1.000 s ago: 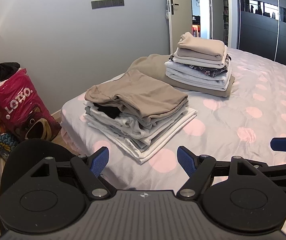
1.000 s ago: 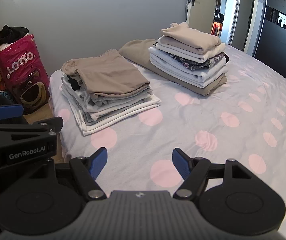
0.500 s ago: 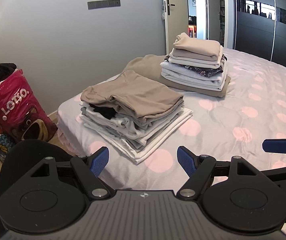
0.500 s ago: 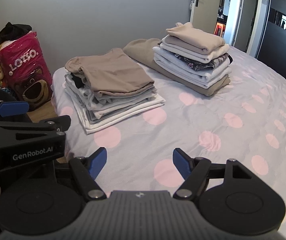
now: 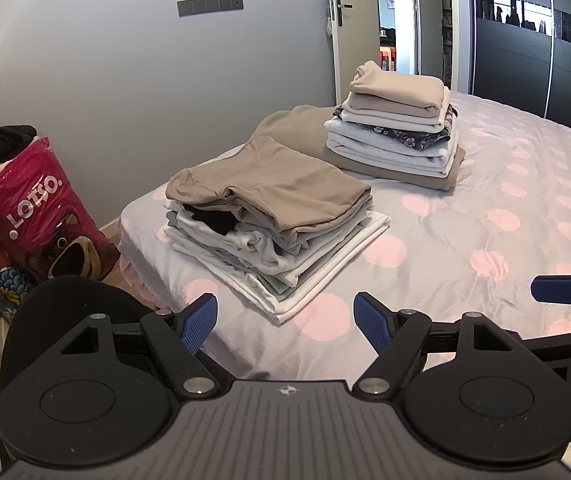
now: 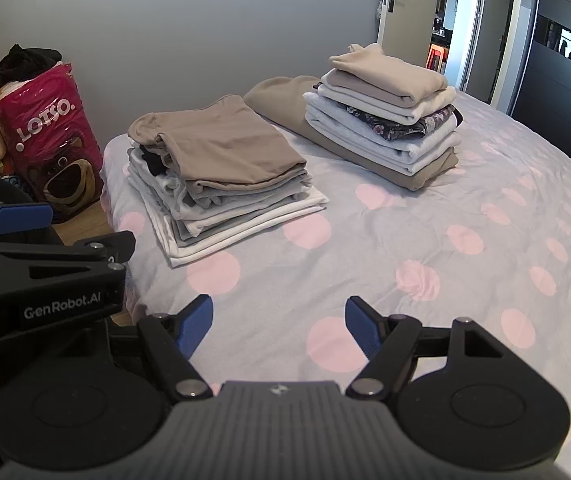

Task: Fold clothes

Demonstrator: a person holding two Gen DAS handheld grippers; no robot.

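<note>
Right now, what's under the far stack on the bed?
The far stack sits on a wide tan garment spread on the dotted bedspread. The part of it beneath the stack is covered.

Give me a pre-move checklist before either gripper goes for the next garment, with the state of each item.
1. Left gripper open and empty: ok.
2. Right gripper open and empty: ok.
3. Bed in front of the grippers free for folding: ok.
4. Near pile tidy: not ok, its left edges are ragged and a black piece pokes out.
5. Far pile stable: ok, it sits squarely on a tan cloth.
6. An unfolded garment within reach: cannot tell, none shows on the bed.
</note>
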